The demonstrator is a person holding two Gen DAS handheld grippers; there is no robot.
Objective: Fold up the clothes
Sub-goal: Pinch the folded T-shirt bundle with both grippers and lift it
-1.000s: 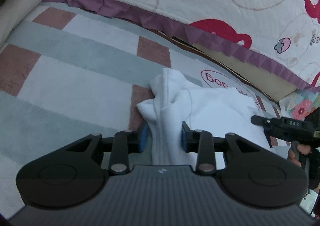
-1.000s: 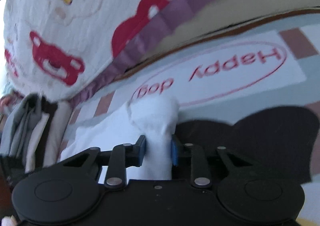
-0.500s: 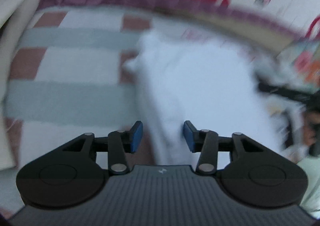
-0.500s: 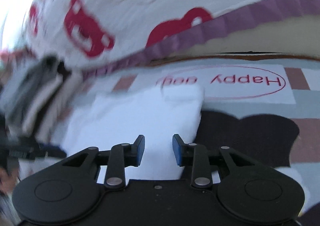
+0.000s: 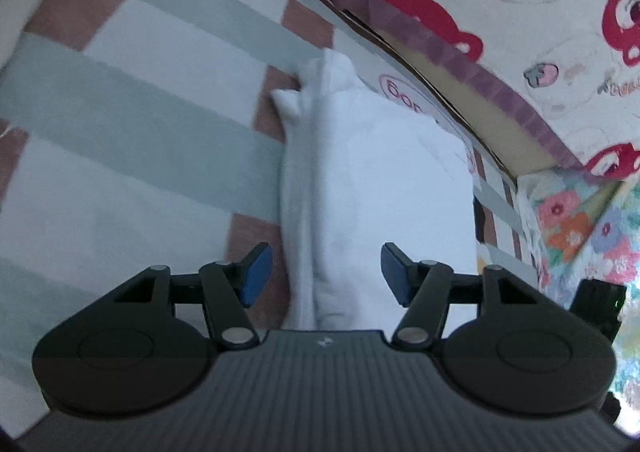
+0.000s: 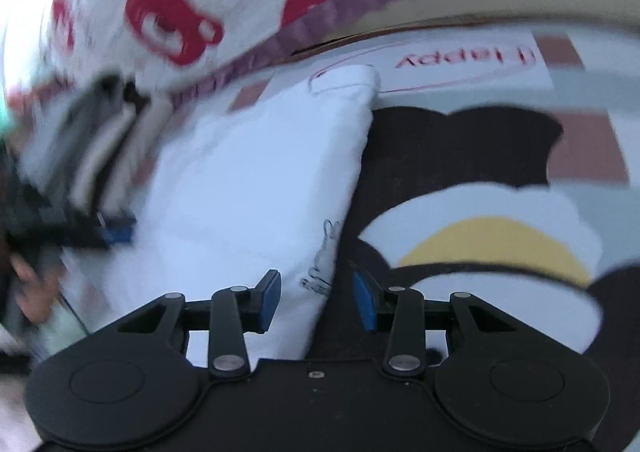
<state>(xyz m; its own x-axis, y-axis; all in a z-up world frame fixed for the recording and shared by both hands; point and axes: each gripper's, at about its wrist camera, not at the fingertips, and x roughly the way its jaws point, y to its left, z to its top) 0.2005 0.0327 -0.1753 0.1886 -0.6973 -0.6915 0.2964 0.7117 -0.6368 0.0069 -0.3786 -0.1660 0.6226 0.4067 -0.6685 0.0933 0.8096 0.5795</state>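
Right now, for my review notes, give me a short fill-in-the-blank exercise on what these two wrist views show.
1. The folded garment lying on the rug is ____ in colour.
2. The left gripper has its jaws ____, with nothing clamped between them.
3. The right gripper is also ____, straddling the garment's edge.
4. The word printed in red on the rug beyond the garment, seen upside down in the right wrist view, is ____.

Missing words: white; open; open; Happy
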